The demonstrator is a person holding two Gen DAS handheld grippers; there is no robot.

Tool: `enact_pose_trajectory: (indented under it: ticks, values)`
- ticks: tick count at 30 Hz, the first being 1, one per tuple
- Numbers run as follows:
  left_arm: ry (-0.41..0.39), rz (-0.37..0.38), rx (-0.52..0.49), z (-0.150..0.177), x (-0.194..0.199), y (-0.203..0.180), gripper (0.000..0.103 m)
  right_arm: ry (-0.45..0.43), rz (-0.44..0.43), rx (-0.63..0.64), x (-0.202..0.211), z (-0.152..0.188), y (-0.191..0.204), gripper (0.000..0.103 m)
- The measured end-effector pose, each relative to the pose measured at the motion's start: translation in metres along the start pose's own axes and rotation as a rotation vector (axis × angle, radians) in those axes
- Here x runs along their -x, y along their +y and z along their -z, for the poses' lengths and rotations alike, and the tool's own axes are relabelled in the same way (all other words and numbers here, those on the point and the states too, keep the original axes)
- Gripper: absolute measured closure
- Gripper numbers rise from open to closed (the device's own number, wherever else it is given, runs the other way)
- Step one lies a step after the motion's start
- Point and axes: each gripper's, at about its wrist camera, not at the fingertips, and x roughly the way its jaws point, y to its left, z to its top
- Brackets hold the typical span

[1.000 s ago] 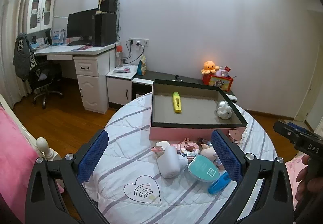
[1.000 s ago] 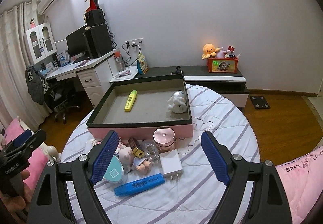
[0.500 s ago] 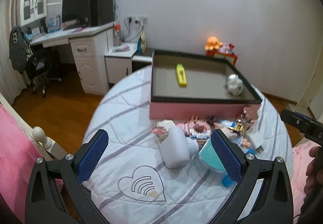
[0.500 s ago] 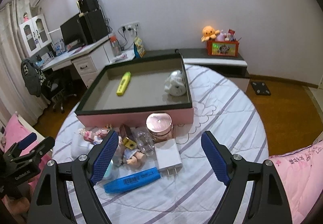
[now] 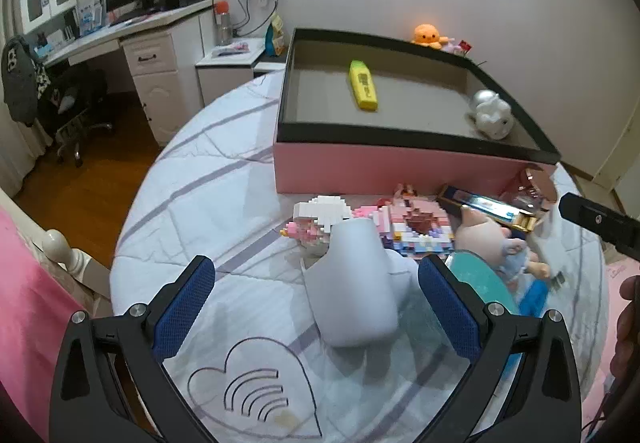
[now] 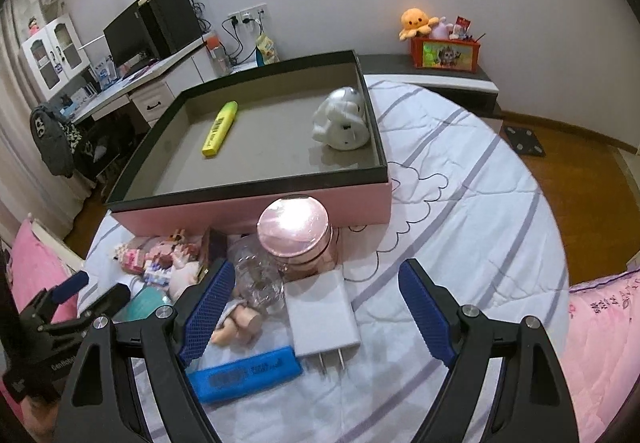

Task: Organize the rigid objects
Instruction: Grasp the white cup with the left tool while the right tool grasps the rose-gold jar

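**Gripper arms wide over the toy pile**

Left gripper [image 5: 316, 307] is spread apart with nothing in it, and the white thing [image 5: 354, 283] lies between its fingers on the surface [image 5: 208, 203]. Its long side runs from 6 to 12 o'clock, thin end toward the box [image 5: 384, 171]. Right gripper [image 6: 316, 307] is spread apart too, over the charger [image 6: 322, 309], prongs at 6 o'clock.

The pile is tight. Closing could bump the teal thing [image 5: 480, 279] or doll [image 6: 236, 323] and push them off.
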Motion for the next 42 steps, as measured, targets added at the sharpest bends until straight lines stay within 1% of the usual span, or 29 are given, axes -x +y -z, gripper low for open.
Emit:
enact_pose_trajectory:
  ticks: [2, 3, 6, 7, 8, 9, 11, 12, 13, 15, 16, 17, 19, 21, 23, 25, 26, 35, 42]
  values:
    - [0.011, 0.021, 0.014, 0.0, -0.007, 0.003, 0.0, 0.011, -0.007, -0.006, -0.008, -0.003, -0.002, 0.018]
    - [0.014, 0.043, 0.029, 0.0, -0.009, 0.006, 0.0, 0.018, -0.013, -0.008, -0.013, -0.005, -0.002, 0.018]
    - [0.017, 0.08, 0.049, 0.0, -0.013, 0.009, 0.001, 0.015, -0.044, -0.033, -0.02, -0.008, -0.006, 0.021]
    - [0.015, 0.098, 0.049, 0.0, -0.013, 0.009, 0.005, 0.015, -0.049, -0.04, -0.022, -0.009, -0.007, 0.024]
    - [0.014, 0.114, 0.047, 0.0, -0.013, 0.009, 0.013, 0.016, -0.053, -0.045, -0.025, -0.01, -0.009, 0.028]
    - [0.011, 0.132, 0.043, 0.0, -0.013, 0.008, 0.018, 0.021, -0.065, -0.048, -0.027, -0.011, -0.01, 0.028]
    - [0.004, 0.162, 0.023, -0.001, -0.01, 0.003, 0.038, 0.026, -0.075, -0.046, -0.031, -0.012, -0.01, 0.03]
    - [0.002, 0.166, 0.01, -0.001, -0.008, 0.0, 0.039, 0.03, -0.083, -0.05, -0.032, -0.012, -0.011, 0.031]
    - [-0.001, 0.154, -0.004, -0.001, -0.007, -0.002, 0.04, 0.031, -0.084, -0.048, -0.033, -0.013, -0.011, 0.032]
    - [-0.001, 0.157, -0.001, -0.002, -0.008, -0.001, 0.04, 0.034, -0.084, -0.038, -0.034, -0.014, -0.01, 0.033]
    - [0.004, 0.158, 0.005, -0.003, -0.01, 0.0, 0.035, 0.04, -0.081, -0.037, -0.036, -0.015, -0.011, 0.033]
    - [0.009, 0.148, 0.011, -0.003, -0.013, 0.0, 0.026, 0.05, -0.071, -0.033, -0.04, -0.016, -0.011, 0.034]
    - [0.007, 0.125, 0.019, -0.005, -0.018, 0.0, 0.019, 0.075, -0.071, -0.035, -0.05, -0.015, -0.012, 0.036]
    - [0.007, 0.142, 0.02, -0.006, -0.022, 0.0, 0.022, 0.068, -0.081, -0.042, -0.051, -0.014, -0.012, 0.04]
    - [0.002, 0.167, 0.02, -0.005, -0.02, 0.001, 0.033, 0.058, -0.093, -0.027, -0.05, -0.013, -0.01, 0.049]
    - [0.001, 0.175, 0.035, -0.003, -0.018, 0.004, 0.037, 0.053, -0.09, -0.021, -0.049, -0.011, -0.01, 0.05]
    - [0.002, 0.174, 0.041, -0.003, -0.017, 0.006, 0.042, 0.049, -0.094, -0.019, -0.047, -0.01, -0.01, 0.051]
    - [-0.007, 0.161, 0.042, 0.007, -0.001, 0.013, 0.042, 0.006, -0.09, -0.033, -0.02, -0.007, -0.019, 0.052]
    - [-0.06, 0.163, 0.04, -0.001, 0.023, 0.015, 0.042, -0.026, -0.1, -0.031, -0.005, -0.011, -0.017, 0.053]
